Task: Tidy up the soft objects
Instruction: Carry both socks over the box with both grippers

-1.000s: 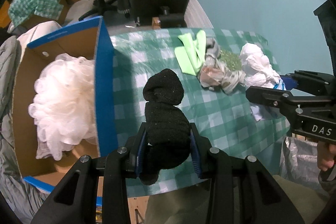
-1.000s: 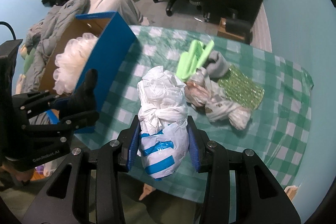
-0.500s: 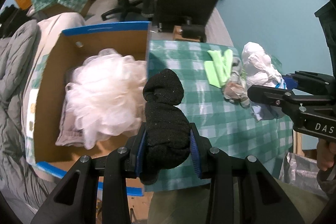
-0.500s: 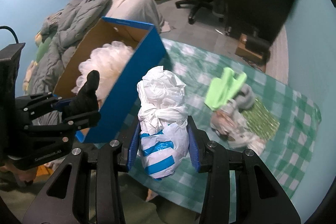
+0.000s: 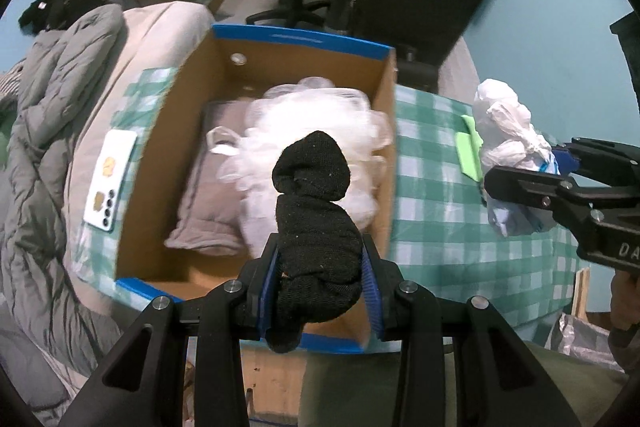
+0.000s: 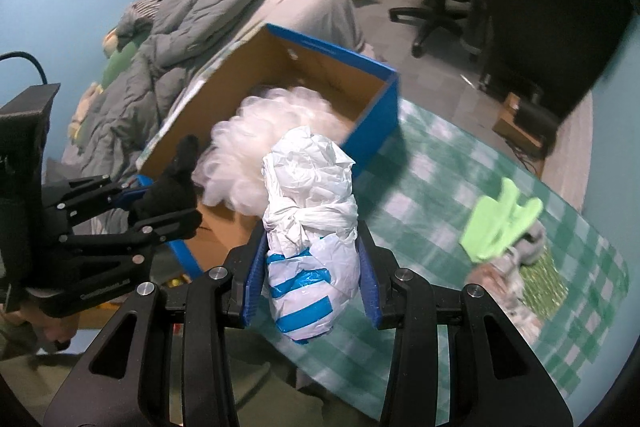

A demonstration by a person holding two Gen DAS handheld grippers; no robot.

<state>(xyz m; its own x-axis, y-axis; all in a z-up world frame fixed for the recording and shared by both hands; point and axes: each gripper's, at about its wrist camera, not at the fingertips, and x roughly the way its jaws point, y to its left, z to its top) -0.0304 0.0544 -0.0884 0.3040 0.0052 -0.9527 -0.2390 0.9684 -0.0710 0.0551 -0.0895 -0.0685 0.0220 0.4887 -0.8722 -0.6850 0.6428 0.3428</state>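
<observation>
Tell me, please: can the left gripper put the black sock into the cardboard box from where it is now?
Probably yes: the left gripper holds the black sock over the open cardboard box; only the white bath pouf lies below.

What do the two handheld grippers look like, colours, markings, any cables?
Both are black plastic frames with triangular cut-outs and silver screws, and blue ridged pads on the fingers. The left gripper has small white lettering on its side and a black cable on its body. The right gripper shows white letters "DA".

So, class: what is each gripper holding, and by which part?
The left gripper clamps a knotted black sock by its lower bulk, below the knot. The right gripper clamps a tied white plastic bag by its blue-striped lower end.
</observation>
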